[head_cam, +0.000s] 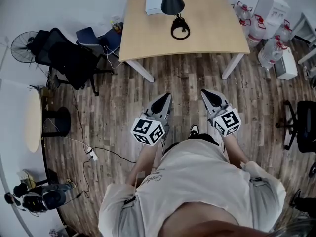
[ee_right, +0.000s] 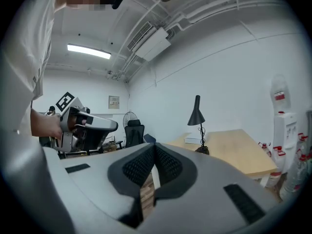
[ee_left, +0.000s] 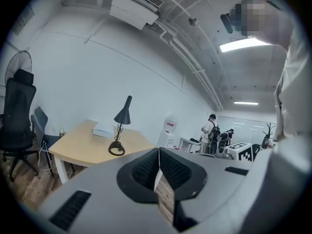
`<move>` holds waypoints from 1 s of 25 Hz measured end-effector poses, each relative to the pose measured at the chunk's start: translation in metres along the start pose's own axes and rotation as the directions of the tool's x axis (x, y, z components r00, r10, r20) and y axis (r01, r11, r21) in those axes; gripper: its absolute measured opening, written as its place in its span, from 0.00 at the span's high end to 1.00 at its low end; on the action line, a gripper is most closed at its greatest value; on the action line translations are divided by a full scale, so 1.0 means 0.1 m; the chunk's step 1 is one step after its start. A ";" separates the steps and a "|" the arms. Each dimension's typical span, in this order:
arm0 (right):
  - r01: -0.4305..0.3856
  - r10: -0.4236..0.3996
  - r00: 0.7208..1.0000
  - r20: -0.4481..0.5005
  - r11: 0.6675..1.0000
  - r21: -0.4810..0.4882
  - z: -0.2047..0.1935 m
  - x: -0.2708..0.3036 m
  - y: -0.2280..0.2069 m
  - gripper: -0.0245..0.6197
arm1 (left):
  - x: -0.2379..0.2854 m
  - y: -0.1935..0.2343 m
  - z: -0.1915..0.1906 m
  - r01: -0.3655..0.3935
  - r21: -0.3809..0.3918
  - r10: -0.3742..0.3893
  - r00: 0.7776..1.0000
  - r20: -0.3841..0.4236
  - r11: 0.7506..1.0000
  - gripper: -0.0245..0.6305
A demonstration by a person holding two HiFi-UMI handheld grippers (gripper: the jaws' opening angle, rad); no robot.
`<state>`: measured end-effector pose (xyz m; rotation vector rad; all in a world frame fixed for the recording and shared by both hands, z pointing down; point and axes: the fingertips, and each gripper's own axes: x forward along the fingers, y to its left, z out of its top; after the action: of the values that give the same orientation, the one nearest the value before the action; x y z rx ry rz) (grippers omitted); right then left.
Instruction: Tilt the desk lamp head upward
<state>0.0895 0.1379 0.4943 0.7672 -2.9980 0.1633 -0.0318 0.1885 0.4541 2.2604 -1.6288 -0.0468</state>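
Black desk lamp (head_cam: 172, 3) stands untouched on the far side of the wooden table (head_cam: 212, 28), well apart from left gripper (head_cam: 165, 98) and right gripper (head_cam: 208, 95), each with jaws together and empty; approach judged pending, next move requiring a walk-up and opening.

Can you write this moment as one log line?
left gripper shut, empty | right gripper shut, empty | desk lamp on table, untouched

Desk lamp (head_cam: 172, 1) on table (head_cam: 212, 33) beside box (head_cam: 154, 2), chairs (head_cam: 69, 58) left, bottles (head_cam: 269, 48) right.
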 end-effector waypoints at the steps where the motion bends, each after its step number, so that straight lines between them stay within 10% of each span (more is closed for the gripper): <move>1: -0.006 0.006 1.000 0.004 1.000 -0.004 0.03 0.07 -0.09 0.97 | 0.09 0.02 0.00 0.001 -0.003 -0.001 1.000 -0.004 1.000 0.94; 13: -0.058 0.064 0.994 -0.090 0.996 0.074 -0.29 0.67 -0.41 0.97 | 0.53 0.57 -0.03 -0.044 -0.031 0.043 0.998 -0.044 0.999 0.94; 25: 0.022 -0.026 0.994 -0.103 0.999 -0.043 0.08 1.84 -0.84 0.97 | 1.54 1.34 0.55 0.155 0.100 -0.150 0.987 -0.055 0.983 0.94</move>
<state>-0.0317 -0.0245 0.5064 0.7652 -2.8836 0.1343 -0.1143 -0.0052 0.4704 2.4419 -1.4632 0.0547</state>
